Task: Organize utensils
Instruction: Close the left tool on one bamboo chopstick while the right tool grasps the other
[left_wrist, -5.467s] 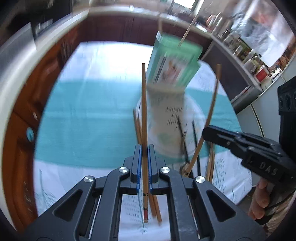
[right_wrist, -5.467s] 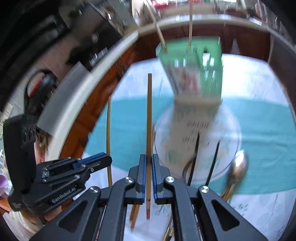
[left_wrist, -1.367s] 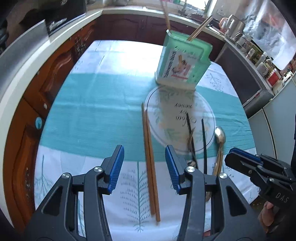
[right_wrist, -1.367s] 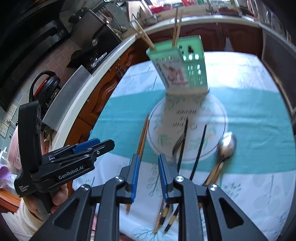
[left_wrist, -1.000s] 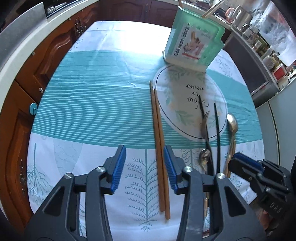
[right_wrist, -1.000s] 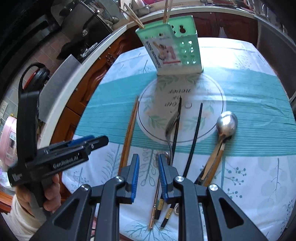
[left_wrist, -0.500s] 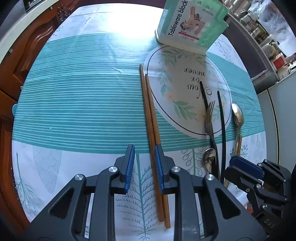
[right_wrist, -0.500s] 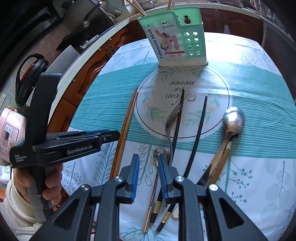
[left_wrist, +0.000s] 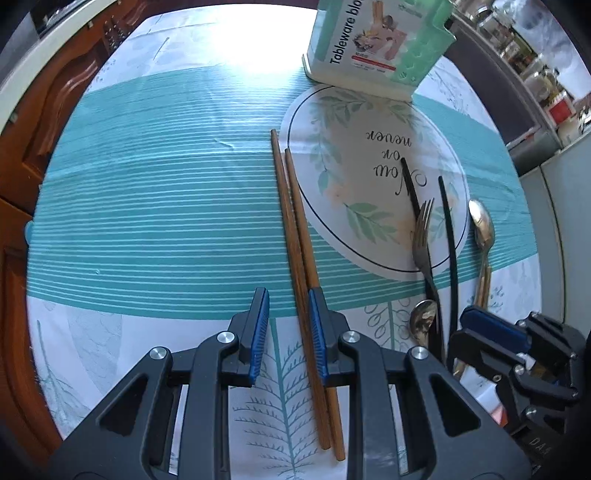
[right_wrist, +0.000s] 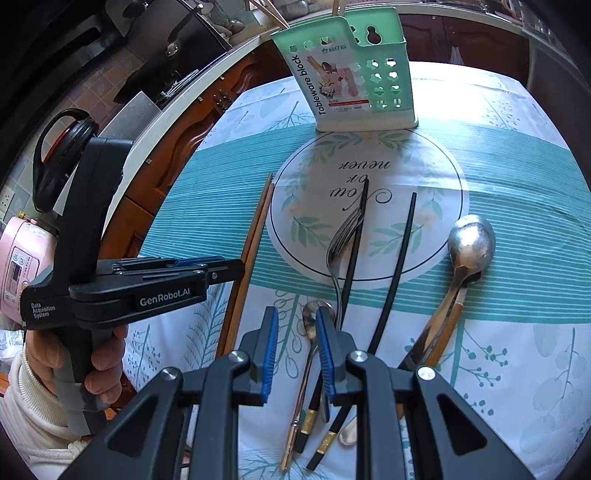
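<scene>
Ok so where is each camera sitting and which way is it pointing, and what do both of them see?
Left wrist view: sits on the left claw, looks forward and down at the wooden chopsticks on the tablecloth; its own open fingers show, with the right claw at the right edge.
Right wrist view: sits on the right claw, looks at the small spoon and black chopsticks; the left claw and the hand holding it show.
Shared: green holder, fork, big spoon.
</scene>
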